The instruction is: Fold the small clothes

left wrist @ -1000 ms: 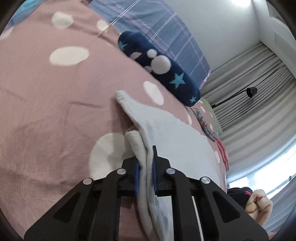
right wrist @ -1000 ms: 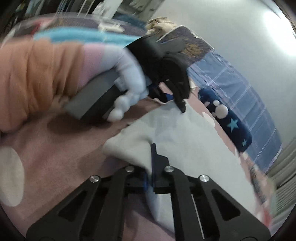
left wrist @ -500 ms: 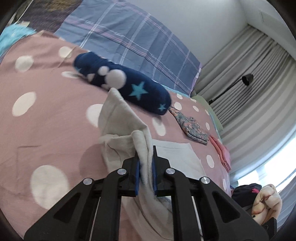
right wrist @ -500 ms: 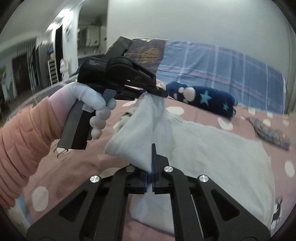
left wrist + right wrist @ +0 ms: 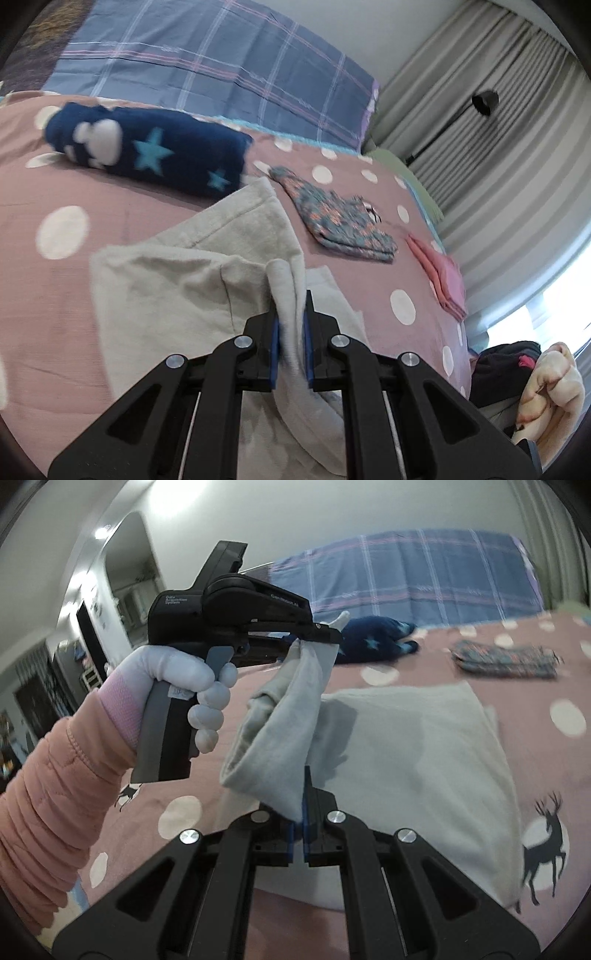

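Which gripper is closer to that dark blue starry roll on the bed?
Left. The left gripper, clamped on the grey garment, shows just in front of the blue roll in the right wrist view. The right gripper grips the garment's nearer edge, farther back.

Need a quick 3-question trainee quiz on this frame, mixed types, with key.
1. True or false: both the left gripper and the right gripper are clamped on the grey garment.
2. The folded floral garment lies between the pink folded garment and: A) navy star roll B) lamp C) deer print.
3. Fill in: the bedspread is pink with white ____.

Key: 1 true; 2 A; 3 dots.
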`<action>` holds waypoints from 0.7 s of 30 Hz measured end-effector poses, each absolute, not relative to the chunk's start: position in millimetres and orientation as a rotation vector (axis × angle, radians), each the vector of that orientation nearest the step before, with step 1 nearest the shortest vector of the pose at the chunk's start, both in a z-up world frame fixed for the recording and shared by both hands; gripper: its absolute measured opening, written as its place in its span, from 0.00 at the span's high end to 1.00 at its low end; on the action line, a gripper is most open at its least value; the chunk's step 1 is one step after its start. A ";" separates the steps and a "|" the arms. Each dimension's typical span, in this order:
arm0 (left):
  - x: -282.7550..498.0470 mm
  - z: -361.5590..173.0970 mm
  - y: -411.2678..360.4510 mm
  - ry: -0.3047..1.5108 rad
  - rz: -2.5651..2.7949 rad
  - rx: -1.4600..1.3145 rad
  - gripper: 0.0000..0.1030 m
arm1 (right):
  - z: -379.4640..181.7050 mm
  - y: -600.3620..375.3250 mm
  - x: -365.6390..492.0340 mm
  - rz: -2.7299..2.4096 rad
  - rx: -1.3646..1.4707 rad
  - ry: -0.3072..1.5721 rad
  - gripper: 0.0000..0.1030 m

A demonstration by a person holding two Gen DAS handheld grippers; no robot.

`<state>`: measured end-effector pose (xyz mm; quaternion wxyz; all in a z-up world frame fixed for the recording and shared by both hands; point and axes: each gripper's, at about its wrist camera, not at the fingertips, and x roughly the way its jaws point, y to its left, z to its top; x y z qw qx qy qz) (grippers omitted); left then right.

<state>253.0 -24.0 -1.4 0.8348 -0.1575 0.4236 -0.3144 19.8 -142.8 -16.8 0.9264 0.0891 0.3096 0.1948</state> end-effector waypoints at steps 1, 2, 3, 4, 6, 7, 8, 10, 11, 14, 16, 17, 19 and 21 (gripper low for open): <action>253.9 -4.0 -36.9 0.907 -0.668 -0.317 0.90 | -18.2 -152.4 17.4 0.389 0.201 0.638 0.97; 254.7 -6.0 -46.8 0.915 -0.669 -0.304 0.90 | -20.1 -160.9 17.2 0.378 0.215 0.639 0.97; 254.9 -7.7 -56.7 0.921 -0.670 -0.291 0.90 | -23.8 -172.8 17.5 0.360 0.232 0.643 0.97; 255.7 -11.0 -68.9 0.930 -0.669 -0.271 0.90 | -25.9 -178.6 16.1 0.349 0.242 0.646 0.97; 255.9 -17.9 -90.4 0.945 -0.670 -0.230 0.90 | -33.6 -195.5 17.2 0.323 0.279 0.663 0.97; 255.9 -20.8 -99.0 0.952 -0.670 -0.214 0.90 | -37.4 -203.7 17.9 0.313 0.299 0.672 0.97; 255.5 -24.4 -107.9 0.961 -0.672 -0.196 0.90 | -40.8 -211.1 18.1 0.306 0.319 0.681 0.97; 254.2 -32.4 -126.7 0.984 -0.679 -0.160 0.90 | -49.4 -225.9 16.3 0.308 0.368 0.705 0.97; 253.3 -36.2 -136.4 0.993 -0.676 -0.136 0.90 | -52.5 -231.4 15.3 0.309 0.386 0.714 0.97; 251.9 -44.1 -157.0 1.013 -0.669 -0.084 0.90 | -60.1 -244.7 13.4 0.302 0.414 0.732 0.97; 249.4 -47.8 -171.5 1.014 -0.660 -0.037 0.90 | -64.1 -252.6 11.4 0.305 0.443 0.742 0.97; 248.2 -49.1 -176.4 1.015 -0.658 -0.023 0.90 | -64.5 -254.7 10.5 0.307 0.454 0.745 0.97; 247.2 -52.5 -185.5 1.024 -0.651 0.003 0.90 | -65.3 -259.0 6.4 0.305 0.472 0.747 0.97; 247.3 -56.3 -193.7 1.031 -0.640 0.030 0.90 | -66.8 -262.0 5.0 0.307 0.485 0.751 0.97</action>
